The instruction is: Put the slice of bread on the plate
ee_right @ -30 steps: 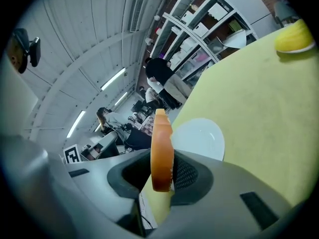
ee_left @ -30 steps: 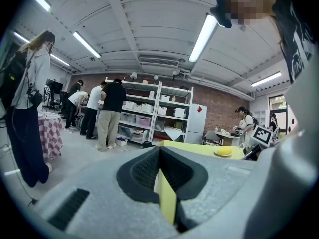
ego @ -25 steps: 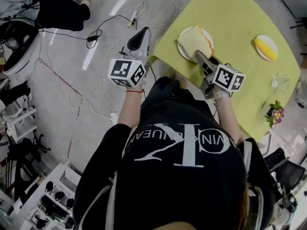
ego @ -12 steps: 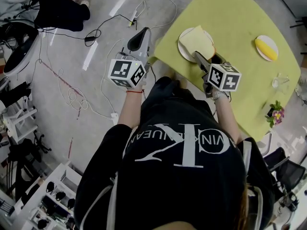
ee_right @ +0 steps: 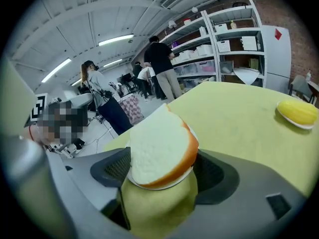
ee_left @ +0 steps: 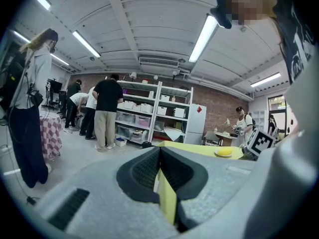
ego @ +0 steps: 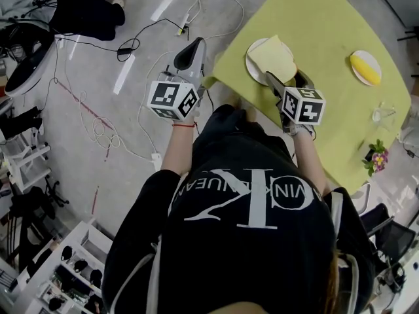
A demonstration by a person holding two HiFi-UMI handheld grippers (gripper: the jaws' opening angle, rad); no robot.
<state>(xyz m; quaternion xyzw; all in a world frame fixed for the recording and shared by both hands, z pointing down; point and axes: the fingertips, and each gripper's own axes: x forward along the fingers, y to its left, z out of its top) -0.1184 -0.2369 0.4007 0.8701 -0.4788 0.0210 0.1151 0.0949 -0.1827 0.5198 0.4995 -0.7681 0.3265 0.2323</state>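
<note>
A slice of white bread (ego: 275, 54) with an orange-brown crust lies on the white plate (ego: 253, 67) near the yellow table's corner. My right gripper (ego: 288, 78) sits just at the plate's near edge. Its jaws have just been opening and now stand apart. In the right gripper view the bread (ee_right: 159, 151) rests on the plate (ee_right: 155, 186) with its near edge between the jaws, and neither pad presses on it. My left gripper (ego: 190, 50) hovers over the floor beside the table corner. Its fingertips (ee_left: 159, 151) meet, with nothing held.
A second small plate with a yellow food item (ego: 364, 66) sits farther right on the yellow table (ego: 327, 18). A clear glass (ego: 383, 113) and a small flower pot (ego: 374, 157) stand by the right edge. Cables (ego: 98, 129) trail across the floor to the left.
The right gripper's jaws have spread apart and the gripper has rolled. The bread, tilted in the jaws before, now lies flat on the plate. The left gripper has stayed put.
</note>
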